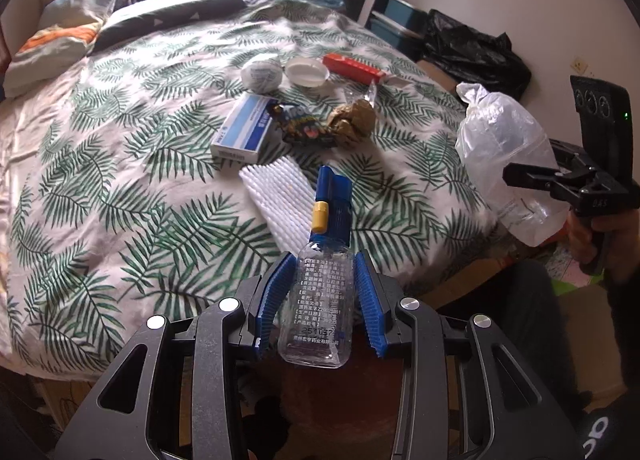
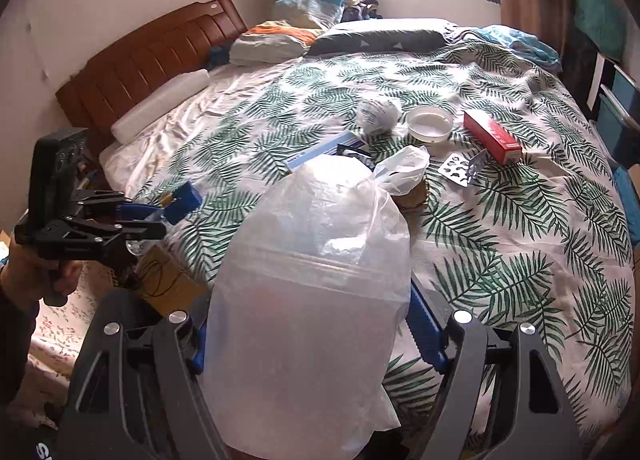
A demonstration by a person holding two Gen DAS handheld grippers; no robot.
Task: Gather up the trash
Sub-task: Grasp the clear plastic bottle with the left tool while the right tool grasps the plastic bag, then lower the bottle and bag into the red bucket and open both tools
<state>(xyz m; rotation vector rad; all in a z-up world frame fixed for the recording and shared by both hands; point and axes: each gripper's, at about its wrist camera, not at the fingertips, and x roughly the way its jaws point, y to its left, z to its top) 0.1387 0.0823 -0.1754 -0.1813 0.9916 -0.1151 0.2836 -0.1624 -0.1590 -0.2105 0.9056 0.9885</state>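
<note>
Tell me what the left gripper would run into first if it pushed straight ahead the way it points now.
Likely the white ribbed sheet on the bed, just beyond the spray bottle clamped in the left gripper; the bottle's blue nozzle would touch it first. Depth is uncertain in this fisheye view.

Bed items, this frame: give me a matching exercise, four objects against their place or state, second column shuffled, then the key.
Things
1. clear plastic spray bottle with blue cap
2. translucent white plastic bag
3. red rectangular carton
4. round white plastic lid

Place or state
A. lying on the leaf-print bedspread, rightmost of the litter
B. between the left gripper pads
C. on the bedspread beside a crumpled paper ball
D. held in the right gripper

Pairs: 1-B, 2-D, 3-A, 4-C
</note>
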